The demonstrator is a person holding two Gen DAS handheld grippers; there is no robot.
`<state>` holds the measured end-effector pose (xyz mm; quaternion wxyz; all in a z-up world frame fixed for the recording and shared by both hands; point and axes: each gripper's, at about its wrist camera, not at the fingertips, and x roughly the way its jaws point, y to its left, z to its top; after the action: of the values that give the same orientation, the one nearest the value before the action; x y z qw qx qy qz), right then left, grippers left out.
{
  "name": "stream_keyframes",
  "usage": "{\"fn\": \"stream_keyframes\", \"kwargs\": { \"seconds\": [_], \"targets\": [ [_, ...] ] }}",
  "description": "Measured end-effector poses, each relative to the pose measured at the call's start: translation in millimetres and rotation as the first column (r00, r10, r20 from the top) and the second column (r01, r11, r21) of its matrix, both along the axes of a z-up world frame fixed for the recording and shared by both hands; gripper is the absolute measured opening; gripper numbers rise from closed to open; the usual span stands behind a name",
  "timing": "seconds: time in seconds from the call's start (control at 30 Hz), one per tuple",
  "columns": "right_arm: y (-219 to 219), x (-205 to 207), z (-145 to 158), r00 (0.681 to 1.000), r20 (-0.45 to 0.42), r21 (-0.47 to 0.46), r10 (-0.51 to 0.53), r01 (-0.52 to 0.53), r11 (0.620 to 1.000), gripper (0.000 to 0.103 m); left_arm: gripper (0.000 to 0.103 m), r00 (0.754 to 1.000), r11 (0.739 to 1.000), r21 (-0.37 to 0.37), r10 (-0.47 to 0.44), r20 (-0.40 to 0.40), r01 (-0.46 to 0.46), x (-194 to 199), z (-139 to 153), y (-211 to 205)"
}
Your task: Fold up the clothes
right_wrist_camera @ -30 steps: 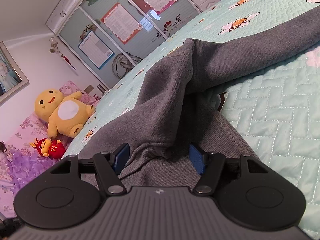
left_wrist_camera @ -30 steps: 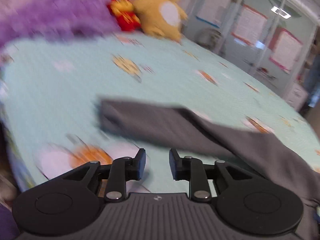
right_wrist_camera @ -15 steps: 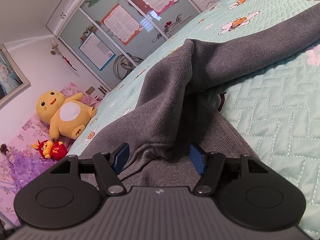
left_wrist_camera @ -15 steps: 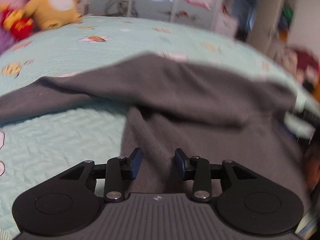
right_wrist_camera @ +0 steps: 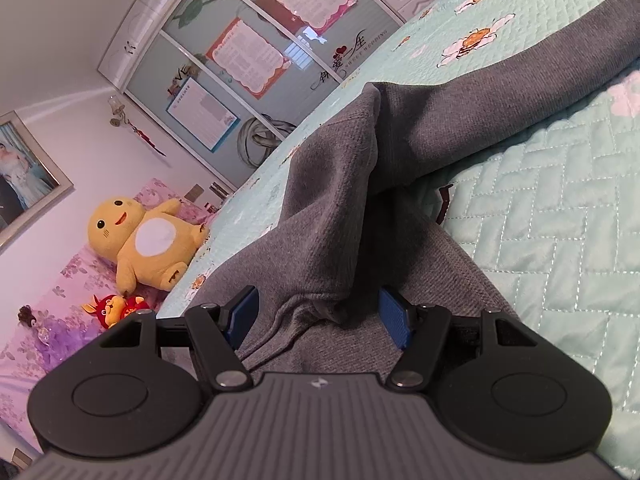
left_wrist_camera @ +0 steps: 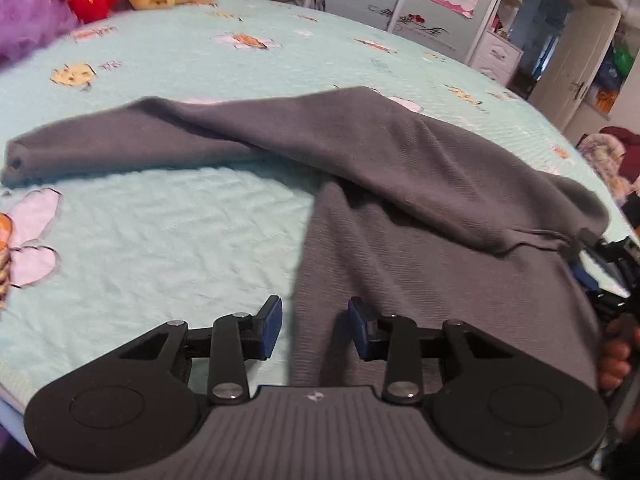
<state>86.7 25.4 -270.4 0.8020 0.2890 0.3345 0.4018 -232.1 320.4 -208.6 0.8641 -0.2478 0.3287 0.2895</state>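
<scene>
While the left gripper (left_wrist_camera: 314, 320) hangs over the near edge of the bed, its blue pads (left_wrist_camera: 270, 326) stand apart with the jaws closing, and the left-hand edge of the grey garment (left_wrist_camera: 400, 200) runs up between them without either pad pressing on it. From there the garment spreads toward two o'clock as a broad panel, and one long leg or sleeve folds back across it, running out toward ten o'clock to a cuffed end lying flat on the mint quilt (left_wrist_camera: 160, 240). At three o'clock in that view, part of the right gripper (left_wrist_camera: 612, 264) shows at the garment's far corner, with a hand (left_wrist_camera: 616, 356) below it at four o'clock.

In the right wrist view the right gripper (right_wrist_camera: 318, 316) has its jaws spread wide. A bunched fold of the grey garment (right_wrist_camera: 332, 216) sits between the blue pads (right_wrist_camera: 394, 320); the fold fills only the middle of the gap, and whether either pad touches cloth I cannot tell. Beyond it the cloth rises in a ridge toward twelve o'clock, then stretches as a long band toward two o'clock over the quilt (right_wrist_camera: 552, 208).

Farther off, at nine o'clock, a yellow plush toy (right_wrist_camera: 144, 240) lies against pink bedding, with a small red plush (right_wrist_camera: 114, 308) just below it. At the far wall, eleven to one o'clock, stands a wardrobe (right_wrist_camera: 248, 52) with glass doors and posters.
</scene>
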Motion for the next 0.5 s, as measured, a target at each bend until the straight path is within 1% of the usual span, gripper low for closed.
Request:
{"fn": "stream_keyframes", "kwargs": {
  "seconds": [0.1, 0.2, 0.23, 0.3, 0.33, 0.4, 0.43, 0.5],
  "targets": [
    [-1.0, 0.8, -0.2, 1.0, -0.003, 0.006, 0.002, -0.002, 1.0, 0.066, 0.039, 1.0, 0.999, 0.036, -0.002, 0.0, 0.002, -2.3, 5.4, -11.5],
    [-2.2, 1.9, -0.3, 1.0, -0.006, 0.012, 0.004, -0.004, 1.0, 0.066, 0.039, 0.999, 0.998, 0.06, -0.033, 0.008, 0.032, -13.8, 15.4, -27.8],
    [-3.0, 2.1, -0.4, 1.0, -0.007, 0.013, 0.005, -0.005, 1.0, 0.066, 0.039, 0.999, 0.996, 0.073, -0.049, 0.004, 0.048, -17.4, 18.4, -34.3],
    [-3.9, 2.2, 0.1, 1.0, -0.008, 0.011, 0.012, -0.012, 1.0, 0.066, 0.04, 0.994, 0.986, 0.122, -0.107, -0.037, 0.111, -23.2, 22.7, -52.1],
    [-4.4, 2.0, 2.0, 1.0, -0.013, 0.0, 0.022, -0.022, 1.0, 0.066, 0.04, 0.989, 0.977, 0.156, -0.136, -0.064, 0.144, -26.2, 24.6, -62.0],
    [-10.4, -6.6, 13.6, 0.998, -0.034, -0.061, 0.052, -0.054, 0.997, 0.066, 0.042, 0.974, 0.941, 0.265, -0.182, -0.135, 0.212, -32.7, 24.7, -84.6],
    [-17.2, -15.9, 20.8, 0.997, -0.043, -0.094, 0.071, -0.075, 0.993, 0.066, 0.043, 0.965, 0.918, 0.311, -0.202, -0.166, 0.246, -36.2, 23.0, -94.7],
    [-44.6, -46.7, 35.0, 0.993, -0.012, -0.094, 0.12, -0.12, 0.988, 0.066, 0.046, 0.945, 0.866, 0.392, -0.237, -0.226, 0.311, -43.3, 19.4, -113.9]
  ]
}}
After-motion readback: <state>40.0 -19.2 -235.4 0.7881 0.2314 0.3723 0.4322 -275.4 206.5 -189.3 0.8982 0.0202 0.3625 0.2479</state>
